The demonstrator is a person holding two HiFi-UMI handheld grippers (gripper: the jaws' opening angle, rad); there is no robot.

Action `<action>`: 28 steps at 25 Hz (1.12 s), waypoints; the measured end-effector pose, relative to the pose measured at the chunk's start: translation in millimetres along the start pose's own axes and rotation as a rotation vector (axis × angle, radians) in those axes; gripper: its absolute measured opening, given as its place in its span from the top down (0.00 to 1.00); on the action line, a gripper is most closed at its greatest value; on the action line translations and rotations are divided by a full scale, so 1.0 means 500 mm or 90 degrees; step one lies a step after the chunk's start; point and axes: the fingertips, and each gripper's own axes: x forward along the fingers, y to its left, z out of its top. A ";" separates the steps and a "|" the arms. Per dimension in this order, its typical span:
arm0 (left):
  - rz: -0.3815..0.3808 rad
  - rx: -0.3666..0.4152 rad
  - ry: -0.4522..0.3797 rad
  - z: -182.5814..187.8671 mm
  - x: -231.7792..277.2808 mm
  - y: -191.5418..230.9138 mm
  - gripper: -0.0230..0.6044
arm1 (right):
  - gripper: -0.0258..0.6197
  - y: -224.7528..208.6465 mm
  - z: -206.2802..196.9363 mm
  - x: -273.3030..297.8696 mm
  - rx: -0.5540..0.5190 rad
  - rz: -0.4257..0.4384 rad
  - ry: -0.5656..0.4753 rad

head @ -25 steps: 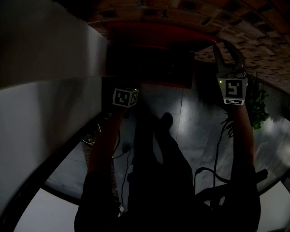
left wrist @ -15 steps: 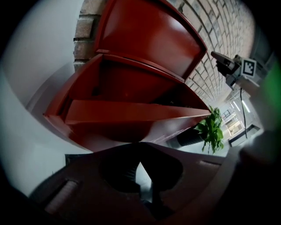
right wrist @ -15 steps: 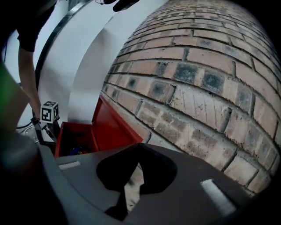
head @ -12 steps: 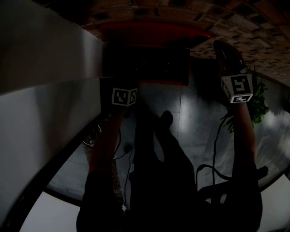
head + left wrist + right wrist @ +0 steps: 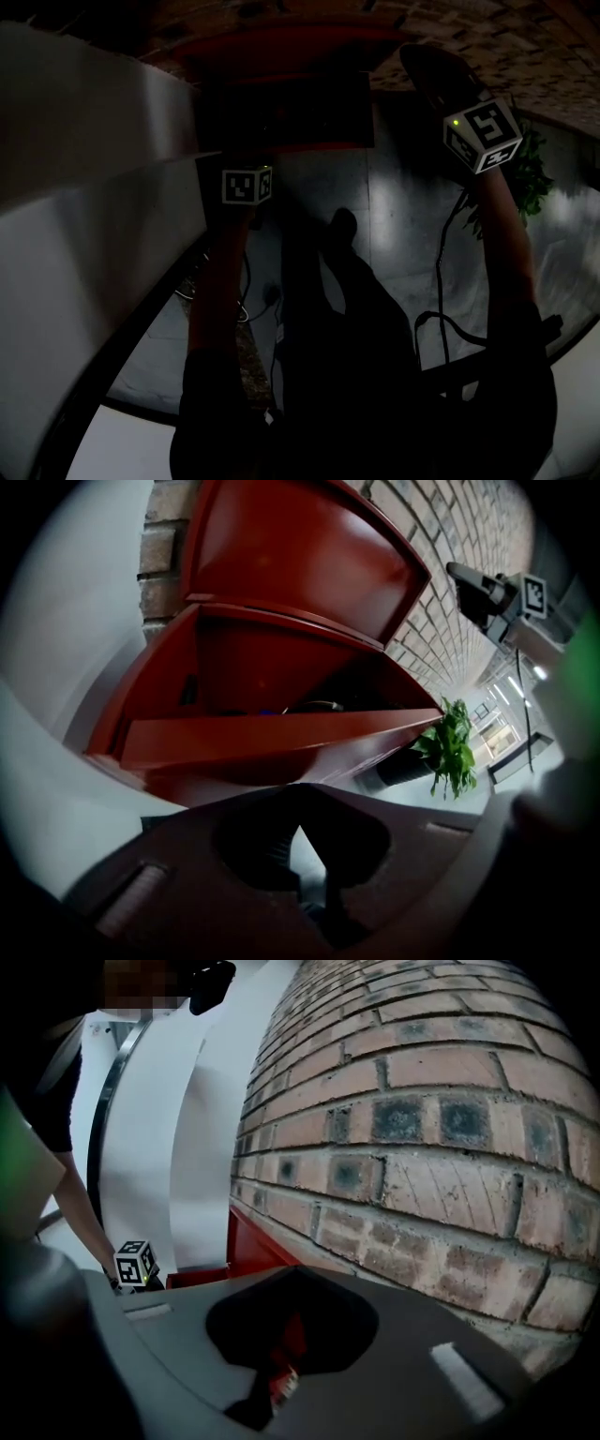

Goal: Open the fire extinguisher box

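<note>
**Status.** The red metal fire extinguisher box [image 5: 281,733] stands directly ahead of and just above the left gripper [image 5: 298,791]. Its hinged lid [image 5: 300,555] is raised and the interior is exposed, so the opening step appears largely complete. The left gripper's jaws are together with nothing visible between them, and their tips are just below the box's front edge. The right gripper [image 5: 291,1274] is likewise closed and empty. It sits up beside the lid's right-hand end, apart from it, with the brown brick wall [image 5: 422,1147] close ahead and to its right.

**Hazards.**
1. Lid drop. Neither gripper holds the lid, and it cannot be told whether it leans on the wall or has a stay. If it stands short of its balance point it may swing shut, undoing the task and trapping any jaw tip raised to the rim.
2. Wall contact. The right gripper points close to the brickwork, so a further advance could scrape its tips.
3. Poor light. The head view is dark, so the box edge is easily misjudged.
4. Plant. A green potted plant [image 5: 450,747] stands below the right gripper, and a low sweep could catch it.
</note>
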 end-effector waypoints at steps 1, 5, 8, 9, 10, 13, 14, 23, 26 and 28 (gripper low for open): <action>-0.001 -0.010 -0.001 -0.001 0.001 0.000 0.96 | 0.96 0.002 0.004 -0.001 -0.007 0.002 0.001; -0.001 -0.021 0.008 -0.005 0.000 0.000 0.96 | 0.96 0.003 0.014 -0.009 -0.017 0.006 0.006; 0.005 -0.019 0.009 -0.003 -0.001 0.000 0.96 | 0.96 0.001 0.028 -0.015 -0.016 0.007 0.000; 0.006 -0.020 0.007 -0.002 -0.001 0.001 0.96 | 0.96 0.001 0.034 -0.016 -0.017 0.010 -0.002; 0.005 -0.022 0.004 -0.001 -0.002 0.000 0.96 | 0.96 0.003 0.041 -0.017 -0.020 0.014 -0.004; 0.003 -0.033 -0.019 0.003 -0.005 -0.001 0.96 | 0.96 0.014 0.064 -0.021 -0.031 0.026 -0.014; 0.004 -0.032 -0.029 0.004 -0.007 -0.001 0.96 | 0.96 0.019 0.071 -0.024 -0.034 0.030 -0.019; 0.017 -0.073 -0.055 0.009 -0.015 -0.006 0.96 | 0.96 0.074 0.054 -0.051 -0.052 0.079 -0.005; 0.027 -0.073 -0.061 0.011 -0.016 -0.007 0.96 | 0.96 0.088 0.036 -0.066 -0.049 0.094 0.009; 0.033 -0.072 -0.063 0.012 -0.017 -0.006 0.96 | 0.96 0.100 0.031 -0.075 -0.054 0.107 0.014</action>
